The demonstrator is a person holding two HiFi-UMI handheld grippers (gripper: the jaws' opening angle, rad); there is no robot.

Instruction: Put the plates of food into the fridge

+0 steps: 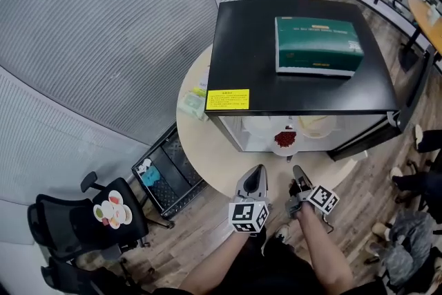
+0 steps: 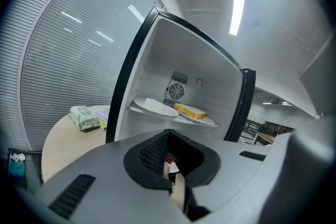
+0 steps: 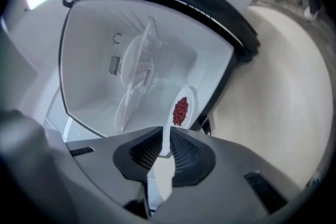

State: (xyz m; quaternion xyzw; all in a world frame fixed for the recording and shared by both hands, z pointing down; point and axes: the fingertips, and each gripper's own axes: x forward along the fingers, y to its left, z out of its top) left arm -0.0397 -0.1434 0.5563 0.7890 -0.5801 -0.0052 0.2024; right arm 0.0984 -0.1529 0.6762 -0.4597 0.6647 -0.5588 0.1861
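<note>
The right gripper is pinching its two jaws onto the near rim of a small white plate that is carrying a heap of red food. The plate is hanging at the open mouth of the fridge, below the shelf and just over the edge of the round table. Beside it, the left gripper is pointing into the fridge with its jaws drawn together on nothing.

The plate is looking stiff, glazed and breakable, probably slippery under the pads and light for its width. The red pieces seem loose, so any tilt is likely sending them rolling. The rim is the only place to hold, and a deeper bite there should be steadying it.

On the shelf, a white dish and a yellow slab of food are sitting side by side. A wrapped packet is lying on the table.

A yellow sticker on the fridge top is showing dark print, too small to read. The lettering on the green box is equally illegible.
</note>
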